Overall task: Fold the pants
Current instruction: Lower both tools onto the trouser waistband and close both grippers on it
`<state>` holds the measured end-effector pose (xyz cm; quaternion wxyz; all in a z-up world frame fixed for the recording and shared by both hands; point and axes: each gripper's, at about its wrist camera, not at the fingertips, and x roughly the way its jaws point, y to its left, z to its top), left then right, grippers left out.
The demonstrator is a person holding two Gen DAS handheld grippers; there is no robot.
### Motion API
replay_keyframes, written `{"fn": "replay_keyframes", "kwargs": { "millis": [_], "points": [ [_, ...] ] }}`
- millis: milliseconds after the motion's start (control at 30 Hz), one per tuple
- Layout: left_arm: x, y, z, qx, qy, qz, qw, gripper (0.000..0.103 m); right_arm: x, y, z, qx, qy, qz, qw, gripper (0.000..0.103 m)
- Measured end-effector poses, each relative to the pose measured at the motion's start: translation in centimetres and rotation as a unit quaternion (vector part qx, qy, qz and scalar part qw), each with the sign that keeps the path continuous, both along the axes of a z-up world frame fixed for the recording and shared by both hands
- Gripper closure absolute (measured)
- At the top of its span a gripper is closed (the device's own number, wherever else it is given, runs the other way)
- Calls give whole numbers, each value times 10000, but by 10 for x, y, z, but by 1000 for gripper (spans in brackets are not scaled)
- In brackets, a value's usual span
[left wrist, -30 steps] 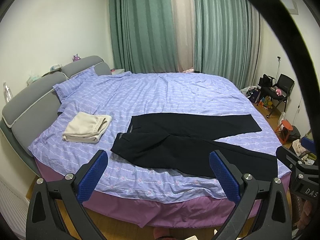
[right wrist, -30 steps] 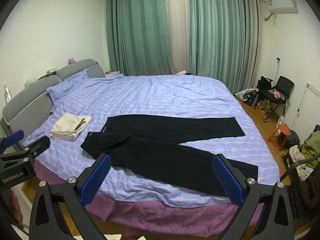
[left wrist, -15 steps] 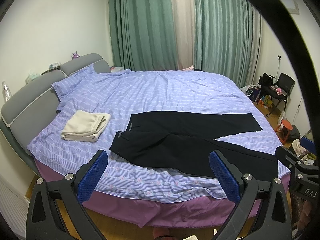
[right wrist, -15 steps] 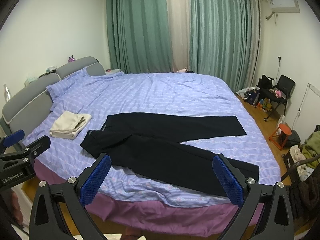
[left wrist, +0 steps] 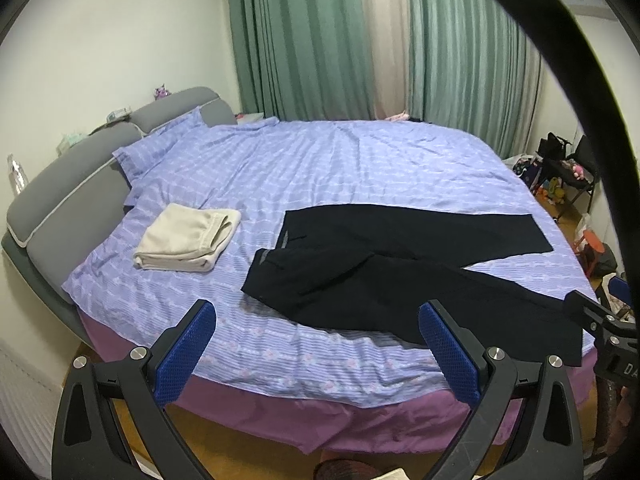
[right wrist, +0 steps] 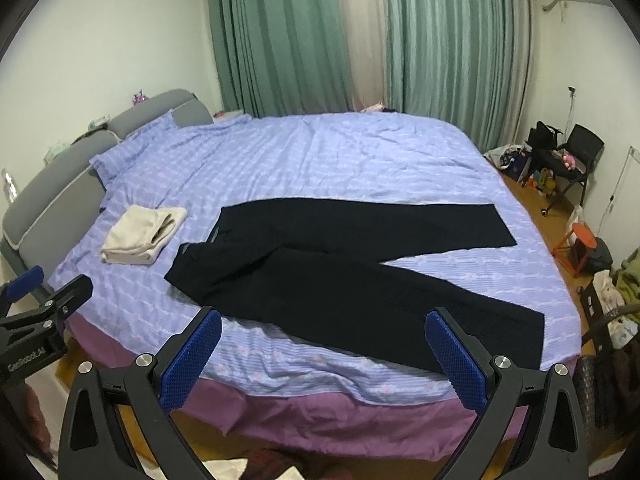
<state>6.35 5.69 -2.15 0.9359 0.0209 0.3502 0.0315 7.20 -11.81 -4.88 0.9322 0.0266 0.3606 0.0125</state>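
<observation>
Black, thin-looking fabric is what I have to deal with: the black long-legged pants (left wrist: 384, 276) lie unfolded on the lilac patterned bed cover (left wrist: 340, 168), waistband toward the grey headboard (left wrist: 80, 184), the two legs splayed apart in a V toward the foot of the bed. My left fingers (left wrist: 316, 356) stand wide apart and hold nothing, and my right fingers (right wrist: 320, 360) are spread just as wide, both hovering short of the bed's near edge. The nearer leg runs close to that edge, so I judge a careless tug could drag it over the purple bed skirt (right wrist: 320, 412) and onto the floor. Pinching too deep might gather the cover along with the cloth and wrinkle the fold. Because the legs lie splayed, bringing one over the other could leave the seams askew. The folded cream-coloured garment (left wrist: 188, 242) sits near the waistband, and a wide sweep could disturb it.
</observation>
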Motion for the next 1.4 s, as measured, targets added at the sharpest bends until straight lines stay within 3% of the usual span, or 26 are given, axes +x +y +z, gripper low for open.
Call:
{"fn": "replay_keyframes", "kwargs": {
  "millis": [233, 600, 733, 1000, 1400],
  "points": [
    [70, 37, -33, 125, 374, -172, 9991, 0, 64, 36, -27, 105, 368, -166, 9991, 0],
    [176, 94, -138, 114, 1417, -371, 9891, 0, 157, 80, -140, 676, 1599, -806, 9815, 1],
    [196, 103, -176, 42, 1781, -406, 9832, 0, 175, 93, -180, 878, 1943, -904, 9728, 3],
    [223, 120, -245, -205, 2383, -391, 9702, 1, 197, 112, -258, 1372, 2613, -935, 9509, 16],
    [270, 128, -297, -727, 2697, -462, 9591, 2, 224, 116, -305, 1927, 2860, -963, 9337, 24]
  ]
}}
